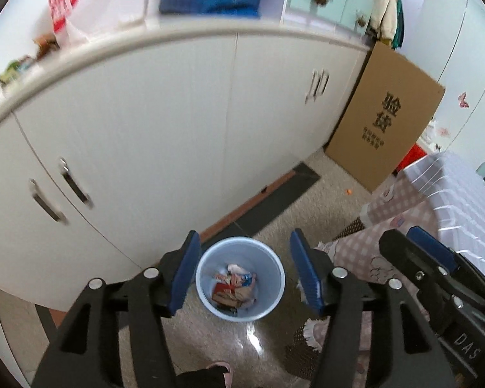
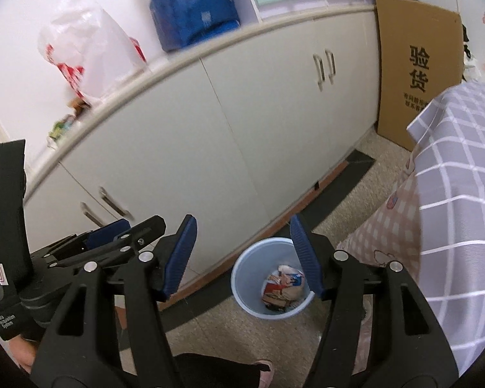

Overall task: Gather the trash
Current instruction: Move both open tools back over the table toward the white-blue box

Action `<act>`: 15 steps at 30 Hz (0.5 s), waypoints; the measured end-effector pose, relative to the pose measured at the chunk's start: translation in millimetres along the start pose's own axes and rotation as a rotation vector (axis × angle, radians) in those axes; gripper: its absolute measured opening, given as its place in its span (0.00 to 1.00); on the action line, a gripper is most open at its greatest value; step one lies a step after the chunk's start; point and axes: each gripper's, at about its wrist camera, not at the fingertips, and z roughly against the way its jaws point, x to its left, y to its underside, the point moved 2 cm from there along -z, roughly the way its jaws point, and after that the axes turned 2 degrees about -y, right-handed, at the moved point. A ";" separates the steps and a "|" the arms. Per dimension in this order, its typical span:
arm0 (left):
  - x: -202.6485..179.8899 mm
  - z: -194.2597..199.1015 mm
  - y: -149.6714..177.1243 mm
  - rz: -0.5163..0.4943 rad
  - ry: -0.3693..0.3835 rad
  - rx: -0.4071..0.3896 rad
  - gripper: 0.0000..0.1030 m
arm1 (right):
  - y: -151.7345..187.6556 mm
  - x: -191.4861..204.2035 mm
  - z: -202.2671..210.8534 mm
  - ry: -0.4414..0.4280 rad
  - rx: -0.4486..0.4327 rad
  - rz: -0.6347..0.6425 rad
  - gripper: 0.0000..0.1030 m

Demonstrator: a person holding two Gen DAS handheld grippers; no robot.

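Note:
A pale blue waste bin [image 1: 207,294] stands on the speckled floor by the cabinet base. Crumpled wrappers and packets [image 1: 234,286] lie inside it. My left gripper [image 1: 245,236] hangs above the bin, open, with nothing between its blue pads. My right gripper [image 2: 243,220] is also open and empty. In its view the bin [image 2: 242,278] sits below and slightly right, with the trash [image 2: 283,286] visible. The right gripper [image 1: 417,249] shows at the lower right of the left wrist view. The left gripper [image 2: 113,232] shows at the lower left of the right wrist view.
A long white cabinet [image 1: 177,129] runs behind the bin. On its top are a plastic bag [image 2: 80,48], a blue bundle [image 2: 194,16] and small wrappers [image 1: 16,68]. A cardboard box [image 1: 384,113] leans at its right end. A bed with checked covers [image 2: 462,194] is close on the right. A pink slipper [image 2: 263,371] is at the bottom.

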 end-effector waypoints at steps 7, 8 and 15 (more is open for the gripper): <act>-39.0 63.0 -10.8 -0.021 0.058 -0.109 0.65 | -14.2 -10.8 85.7 0.003 -0.126 -0.009 0.63; -49.3 68.6 -11.6 -0.028 0.079 -0.115 0.68 | -14.2 -14.6 95.4 0.011 -0.140 -0.012 0.64; -145.0 88.2 0.2 -0.107 0.241 -0.090 0.68 | -3.7 -87.2 179.7 0.158 -0.245 -0.082 0.69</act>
